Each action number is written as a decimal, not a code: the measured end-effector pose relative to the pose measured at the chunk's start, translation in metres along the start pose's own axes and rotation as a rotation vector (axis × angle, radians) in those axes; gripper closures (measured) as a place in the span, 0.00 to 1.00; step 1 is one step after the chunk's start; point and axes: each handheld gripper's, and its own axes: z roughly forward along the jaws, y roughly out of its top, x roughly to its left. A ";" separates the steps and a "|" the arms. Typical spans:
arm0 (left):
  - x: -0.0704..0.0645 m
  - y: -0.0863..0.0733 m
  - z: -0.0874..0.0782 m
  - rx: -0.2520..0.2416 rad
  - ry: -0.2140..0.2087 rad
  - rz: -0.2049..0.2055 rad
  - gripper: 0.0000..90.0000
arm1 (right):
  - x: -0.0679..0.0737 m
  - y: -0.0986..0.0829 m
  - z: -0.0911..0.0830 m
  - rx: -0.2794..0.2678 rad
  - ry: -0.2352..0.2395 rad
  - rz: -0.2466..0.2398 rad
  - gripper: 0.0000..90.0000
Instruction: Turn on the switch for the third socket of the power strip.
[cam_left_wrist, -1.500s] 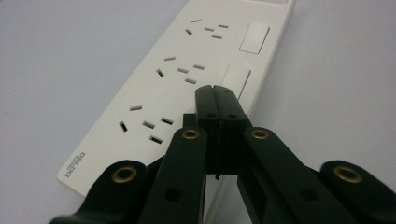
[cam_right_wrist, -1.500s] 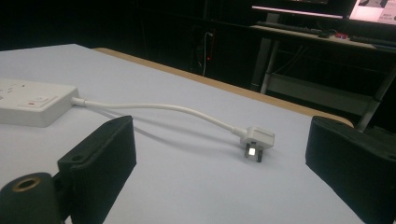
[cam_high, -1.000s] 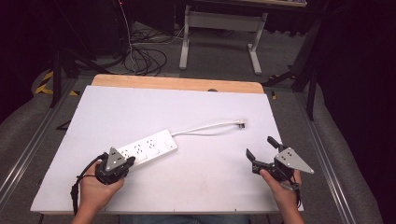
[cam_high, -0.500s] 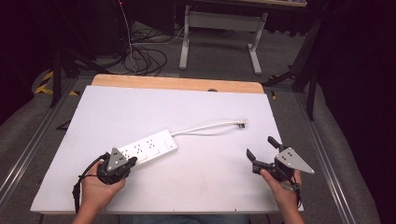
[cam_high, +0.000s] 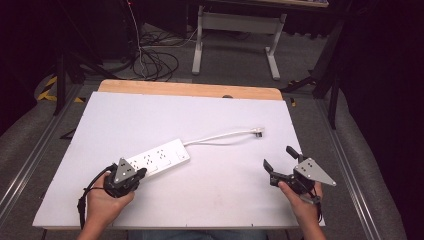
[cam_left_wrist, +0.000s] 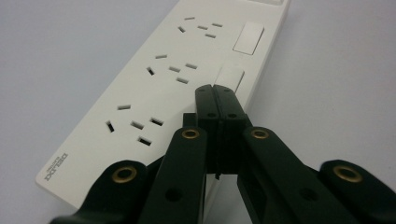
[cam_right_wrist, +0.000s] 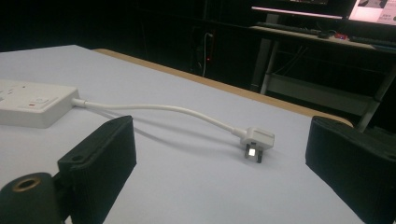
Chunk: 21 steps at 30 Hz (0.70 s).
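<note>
The power strip lies slantwise on the white table. The left gripper, jaws pressed together, rests over its near end. The right gripper, jaws apart, faces the plug.

High view: overhead, facing forward-down, far.
Left gripper view: close above power strip.
Right gripper view: low, shares strip's plug.
</note>
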 end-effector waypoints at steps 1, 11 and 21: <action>0.000 0.000 0.000 -0.001 0.005 0.005 1.00 | 0.000 0.000 0.000 0.000 0.000 0.000 0.10; 0.003 -0.002 -0.002 -0.048 0.011 -0.022 1.00 | 0.000 0.000 0.000 0.002 0.000 -0.002 0.10; 0.011 -0.005 -0.011 -0.212 0.107 -0.089 1.00 | -0.001 0.000 0.000 0.004 -0.002 -0.002 0.10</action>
